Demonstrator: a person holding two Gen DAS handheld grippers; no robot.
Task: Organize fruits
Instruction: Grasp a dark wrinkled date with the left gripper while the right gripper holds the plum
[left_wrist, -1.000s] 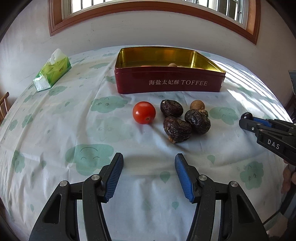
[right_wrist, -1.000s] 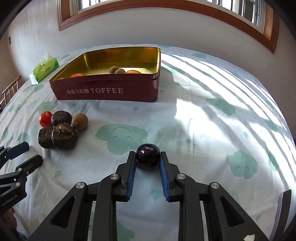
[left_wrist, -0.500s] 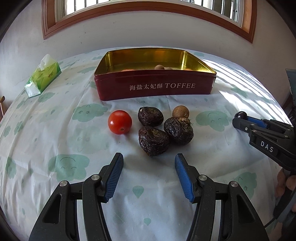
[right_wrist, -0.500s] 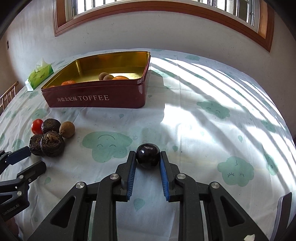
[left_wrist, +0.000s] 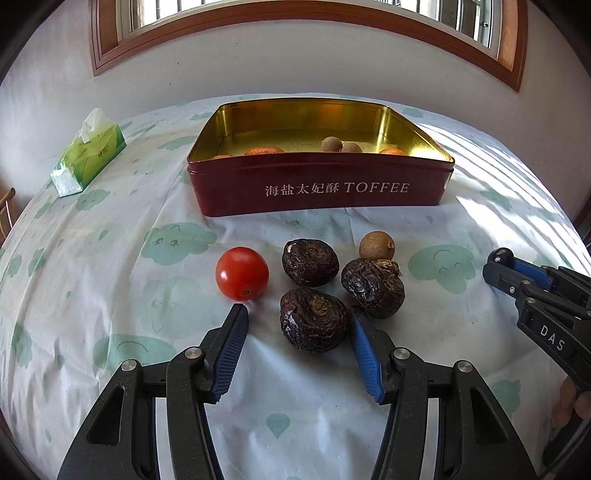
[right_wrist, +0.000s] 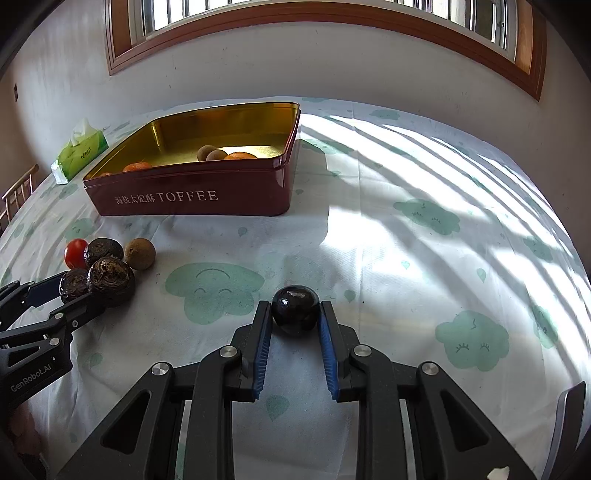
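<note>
on the cloth, three wrinkled dark fruits (left_wrist: 314, 319), one tomato (left_wrist: 242, 273)

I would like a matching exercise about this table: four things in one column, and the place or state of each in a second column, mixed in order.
Things:
1. tomato
2. shiny dark fruit
3. tissue pack
4. oranges

Places or states:
A. inside the toffee tin
B. clamped in the right gripper
C. on the cloth, left of the wrinkled dark fruits
D. far left of the tin

Pairs: 1-C, 2-B, 3-D, 4-A
</note>
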